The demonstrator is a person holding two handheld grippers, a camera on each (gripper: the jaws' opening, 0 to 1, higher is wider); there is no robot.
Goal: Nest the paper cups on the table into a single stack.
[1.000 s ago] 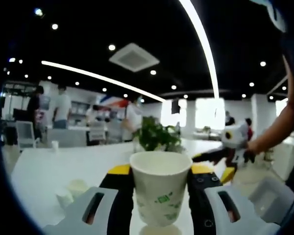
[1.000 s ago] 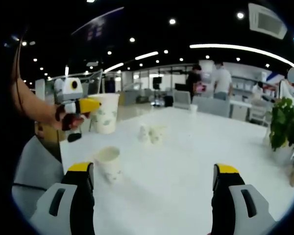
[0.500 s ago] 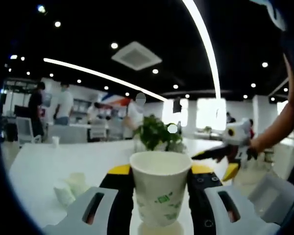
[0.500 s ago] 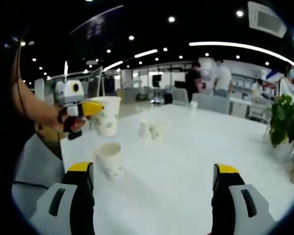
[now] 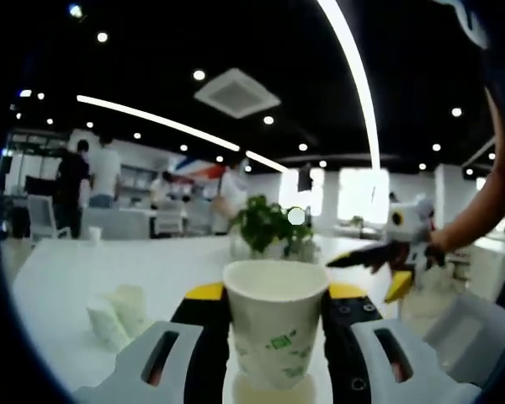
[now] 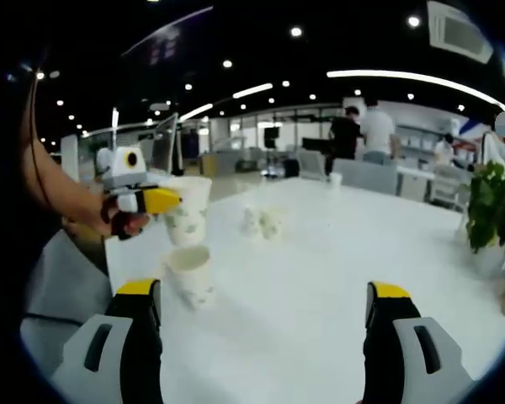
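Note:
A white paper cup with green print (image 5: 276, 328) sits upright between the jaws of my left gripper (image 5: 276, 292), which is shut on it. Just under it the rim of a second cup (image 5: 269, 392) shows. In the right gripper view the left gripper (image 6: 172, 202) holds that cup (image 6: 189, 223) directly above a cup standing on the white table (image 6: 190, 274); I cannot tell whether the two touch. Two more cups (image 6: 263, 224) rest farther back, seen again at the left (image 5: 118, 307). My right gripper (image 6: 265, 324) is open above bare table, and from the left gripper view it (image 5: 374, 271) hangs to the right.
A potted green plant (image 5: 269, 229) stands on the white table (image 6: 337, 278) beyond the cups, and again at the right edge (image 6: 491, 210). A small cup (image 6: 335, 179) sits at the far end. A grey chair (image 6: 55, 290) is at the near left. People stand in the background.
My left gripper has carried its cup down and across until it hangs right over the standing cup. The right gripper stays open and still.

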